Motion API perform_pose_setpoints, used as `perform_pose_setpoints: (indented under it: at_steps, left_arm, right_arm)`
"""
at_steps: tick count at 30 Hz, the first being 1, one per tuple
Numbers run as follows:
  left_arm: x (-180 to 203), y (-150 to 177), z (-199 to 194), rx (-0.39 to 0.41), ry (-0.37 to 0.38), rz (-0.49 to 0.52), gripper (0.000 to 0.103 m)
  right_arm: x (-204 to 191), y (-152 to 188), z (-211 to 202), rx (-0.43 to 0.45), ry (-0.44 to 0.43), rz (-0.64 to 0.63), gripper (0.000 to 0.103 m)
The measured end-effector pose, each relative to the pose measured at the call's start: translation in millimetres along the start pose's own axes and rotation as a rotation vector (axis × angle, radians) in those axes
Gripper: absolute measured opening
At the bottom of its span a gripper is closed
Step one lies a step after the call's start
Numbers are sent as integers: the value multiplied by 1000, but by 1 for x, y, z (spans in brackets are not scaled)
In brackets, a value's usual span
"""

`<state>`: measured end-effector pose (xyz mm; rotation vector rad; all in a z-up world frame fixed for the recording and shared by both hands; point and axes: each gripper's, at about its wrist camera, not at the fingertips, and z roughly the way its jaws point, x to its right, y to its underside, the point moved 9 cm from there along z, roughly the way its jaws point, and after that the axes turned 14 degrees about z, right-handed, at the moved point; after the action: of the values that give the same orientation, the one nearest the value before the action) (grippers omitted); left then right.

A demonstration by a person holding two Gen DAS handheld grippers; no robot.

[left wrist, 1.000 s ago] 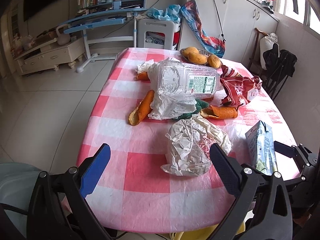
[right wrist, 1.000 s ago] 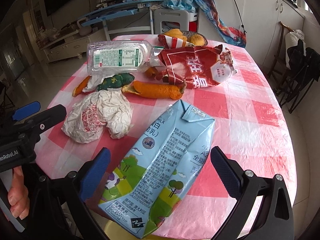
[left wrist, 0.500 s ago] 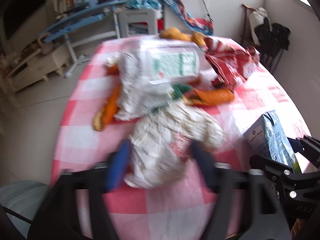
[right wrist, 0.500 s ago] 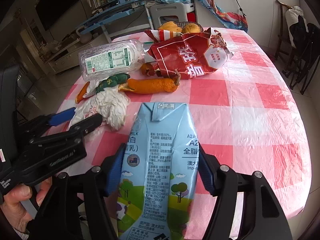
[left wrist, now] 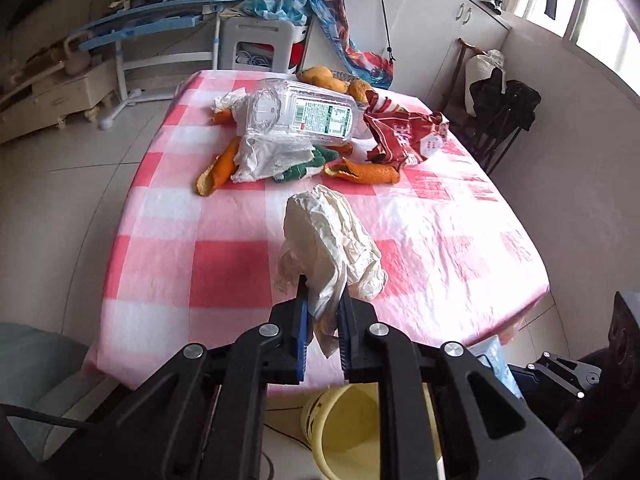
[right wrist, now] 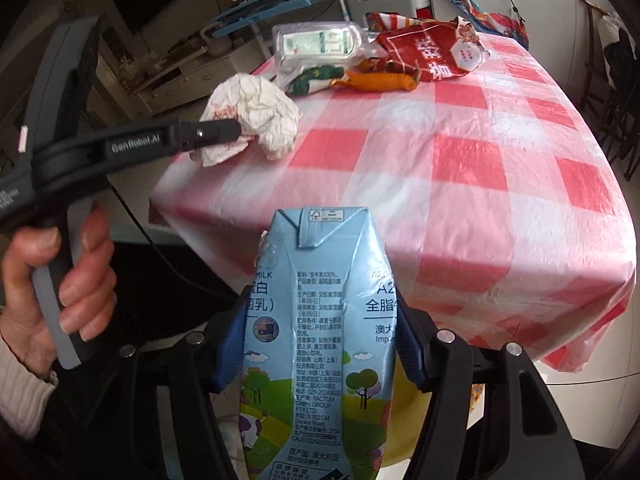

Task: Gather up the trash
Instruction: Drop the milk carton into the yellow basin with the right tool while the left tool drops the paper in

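Both hand-held grippers have just clamped and pulled off the desk (left wrist: 224,264): left (left wrist: 322,308) grasps crumpled paper (left wrist: 332,240), right (right wrist: 320,344) the milk carton (right wrist: 316,320). Next, release over the yellow bucket (left wrist: 348,420) below.

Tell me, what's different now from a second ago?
Both grippers were open; their jaws have just been closing. The left gripper now pinches the crumpled paper, the right gripper squeezes the milk carton, both lifted off the table. The bottle and peels stayed.
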<state>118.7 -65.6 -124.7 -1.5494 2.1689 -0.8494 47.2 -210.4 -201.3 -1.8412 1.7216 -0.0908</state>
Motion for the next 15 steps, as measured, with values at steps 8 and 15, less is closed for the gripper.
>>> perform_pose_setpoints:
  at_steps: [8,15]
  left_arm:
    - [54,69,-13,-105,81,63,13]
    - [95,109,10,-256,60,253,43]
  right_arm:
    - [20,-4,-28,73,41,57,73]
    - [46,-88,-26,169,179,62,83]
